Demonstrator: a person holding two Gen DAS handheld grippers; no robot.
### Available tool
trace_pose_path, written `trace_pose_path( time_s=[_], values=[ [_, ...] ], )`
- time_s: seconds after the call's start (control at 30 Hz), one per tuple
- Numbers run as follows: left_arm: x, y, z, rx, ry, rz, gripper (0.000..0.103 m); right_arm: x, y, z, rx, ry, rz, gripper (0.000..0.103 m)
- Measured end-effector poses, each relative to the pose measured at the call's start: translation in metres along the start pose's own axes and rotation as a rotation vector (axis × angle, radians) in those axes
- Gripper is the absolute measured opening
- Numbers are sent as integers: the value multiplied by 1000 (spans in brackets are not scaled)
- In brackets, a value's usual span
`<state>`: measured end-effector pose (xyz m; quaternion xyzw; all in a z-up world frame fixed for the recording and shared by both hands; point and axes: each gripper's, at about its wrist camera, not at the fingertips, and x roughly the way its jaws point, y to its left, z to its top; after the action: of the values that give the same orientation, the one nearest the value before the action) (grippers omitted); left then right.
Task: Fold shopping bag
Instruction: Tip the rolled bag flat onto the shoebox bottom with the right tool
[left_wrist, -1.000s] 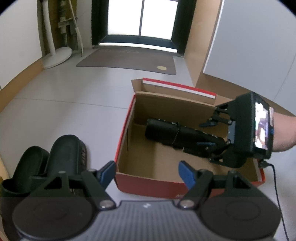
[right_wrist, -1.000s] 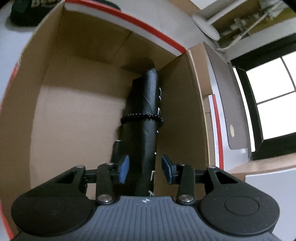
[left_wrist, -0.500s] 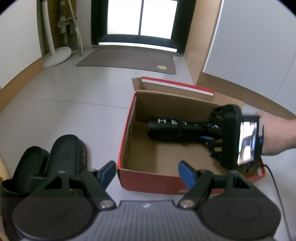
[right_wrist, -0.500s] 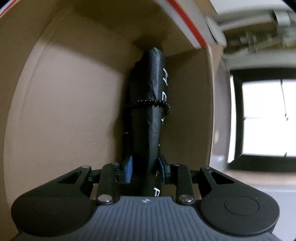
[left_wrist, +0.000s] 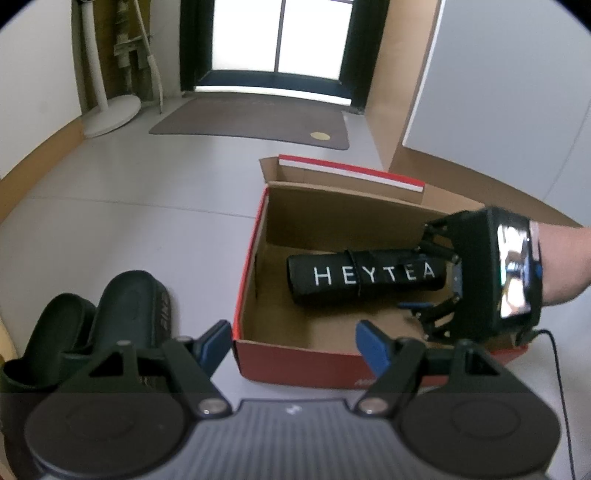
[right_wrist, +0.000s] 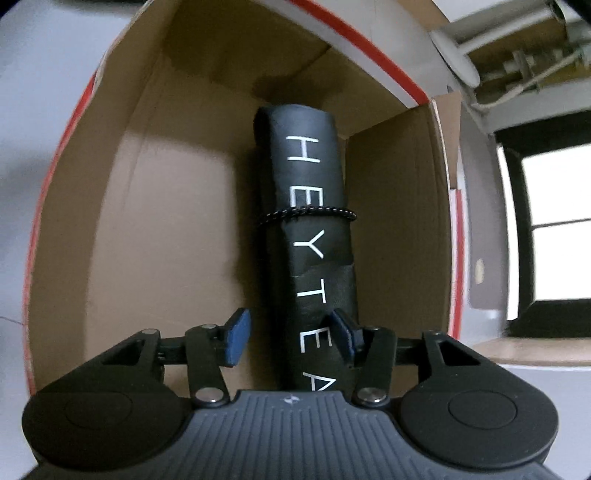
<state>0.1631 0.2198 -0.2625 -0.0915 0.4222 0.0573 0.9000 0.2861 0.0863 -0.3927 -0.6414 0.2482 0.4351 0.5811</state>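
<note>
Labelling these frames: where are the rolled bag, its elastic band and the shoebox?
rolled HEYTEA bag (right_wrist: 314, 236): right wrist view, lettered face.
elastic band (right_wrist: 306, 215): right wrist view, front span.
shoebox (left_wrist: 295, 363): left wrist view, red near wall.

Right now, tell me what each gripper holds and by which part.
Nothing is held. The right gripper, jaws just reopened, straddles the near end of the rolled bag lying in the shoebox, with a gap at one pad. The left gripper is open and empty.
</note>
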Motion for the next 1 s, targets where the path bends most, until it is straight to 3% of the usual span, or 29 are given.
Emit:
trace_pose_path(
  time_s=[0.03, 0.1, 0.17, 0.4, 0.43, 0.5, 0.8, 1.0],
  values=[
    [0, 0, 0, -1, 1, 1, 77, -1, -2, 0, 1, -3, -4, 56],
    [0, 0, 0, -2, 1, 0, 77, -3, -4, -1, -2, -11, -15, 72],
    [0, 0, 0, -2, 0, 0, 77, -3, -4, -3, -11, -21, -18, 80],
    [0, 0, -1, 0, 1, 0, 77, 11, 4, -3, -22, -2, 29, 78],
    [0, 1, -1, 0, 1, 1, 77, 12, 5, -3, -18, 0, 33, 76],
    [0, 1, -1, -1, 2, 2, 77, 19, 3, -2, 12, 26, 41, 61],
    [0, -3, 0, 11, 3, -3, 77, 36, -19, -10, 201, 113, -17, 61],
    [0, -4, -1, 12, 6, -2, 77, 39, -24, -8, 216, 125, -65, 62]
  ],
)
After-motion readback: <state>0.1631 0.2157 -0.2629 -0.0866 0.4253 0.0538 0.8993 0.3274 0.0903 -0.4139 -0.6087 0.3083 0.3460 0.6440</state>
